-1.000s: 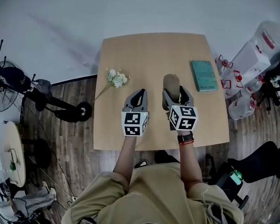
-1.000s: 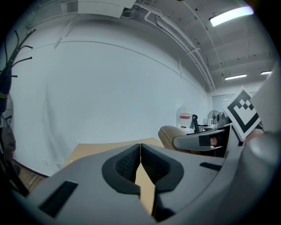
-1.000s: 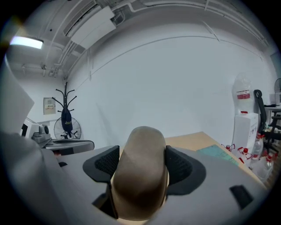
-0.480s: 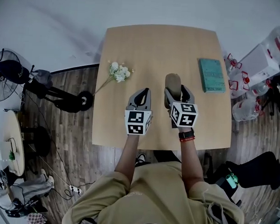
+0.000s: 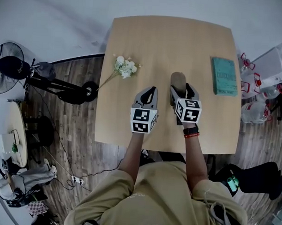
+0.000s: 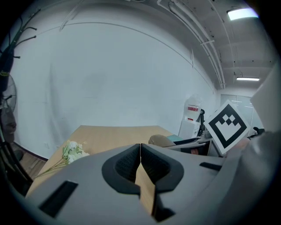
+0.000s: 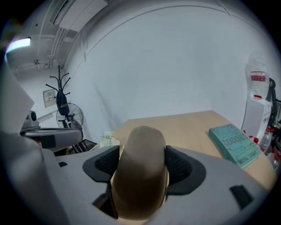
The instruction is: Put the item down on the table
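Observation:
A brown, rounded, potato-like item (image 7: 140,171) sits clamped between the jaws of my right gripper (image 5: 181,91), which is shut on it above the middle of the wooden table (image 5: 166,46). In the head view its rounded end (image 5: 177,81) sticks out past the jaws. In the left gripper view the same item (image 6: 161,140) shows to the right. My left gripper (image 5: 147,94) hovers beside it on the left, jaws pressed together with nothing between them.
A sprig of white flowers (image 5: 124,66) lies near the table's left edge, also visible as flowers (image 6: 72,151). A teal book (image 5: 224,75) lies near the right edge, seen too as a book (image 7: 235,144). A fan (image 5: 11,66) and water bottles (image 5: 259,97) stand on the floor around.
Both grippers keep the same spacing and the same grip. The head view has shifted, so the table and both grippers appear lower and further right.

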The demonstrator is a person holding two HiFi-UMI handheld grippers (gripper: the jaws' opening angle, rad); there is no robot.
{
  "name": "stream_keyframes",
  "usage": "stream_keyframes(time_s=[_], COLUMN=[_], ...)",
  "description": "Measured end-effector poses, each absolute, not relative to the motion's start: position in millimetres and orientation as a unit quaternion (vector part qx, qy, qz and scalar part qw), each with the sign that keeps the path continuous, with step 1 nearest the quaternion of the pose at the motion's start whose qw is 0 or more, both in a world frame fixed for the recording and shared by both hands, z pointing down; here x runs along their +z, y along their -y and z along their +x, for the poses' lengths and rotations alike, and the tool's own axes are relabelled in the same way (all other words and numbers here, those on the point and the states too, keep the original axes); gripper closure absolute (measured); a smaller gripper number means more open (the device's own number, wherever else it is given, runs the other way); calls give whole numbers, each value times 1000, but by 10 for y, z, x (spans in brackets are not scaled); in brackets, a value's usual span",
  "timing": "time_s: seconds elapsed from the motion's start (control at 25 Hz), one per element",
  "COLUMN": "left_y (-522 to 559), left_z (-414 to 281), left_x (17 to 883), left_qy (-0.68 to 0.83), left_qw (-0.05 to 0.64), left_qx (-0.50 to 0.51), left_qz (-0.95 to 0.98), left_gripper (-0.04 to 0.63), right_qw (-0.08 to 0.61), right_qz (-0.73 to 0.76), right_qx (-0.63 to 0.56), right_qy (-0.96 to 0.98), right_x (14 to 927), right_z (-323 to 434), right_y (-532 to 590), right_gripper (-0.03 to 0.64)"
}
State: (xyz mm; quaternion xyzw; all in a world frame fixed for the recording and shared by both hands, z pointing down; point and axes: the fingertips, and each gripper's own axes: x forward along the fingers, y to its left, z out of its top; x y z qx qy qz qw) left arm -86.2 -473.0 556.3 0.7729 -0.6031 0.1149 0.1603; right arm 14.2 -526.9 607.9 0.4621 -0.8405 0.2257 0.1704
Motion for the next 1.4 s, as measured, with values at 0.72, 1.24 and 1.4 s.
stream_keyframes(time_s=[0.72,1.24,1.4], left_y=[5079,5016,4954], left_z=[-1079,-1157,-1195], left_x=[6282,6502,6487], left_qy=[599,595,595], left_qw=[212,226,227], left_qx=[133,142,142], left_qz=[760,758,758], left_gripper=[571,571,571], right_qw=[245,295,318], right_qz=[449,457,456], right_qx=[252,255,225], right_qy=[822,799,800], right_x=[7122,7560,7578], right_z=[-153,-171,-213], right_y=[5758,5780,5761], right_gripper=[270,270,262])
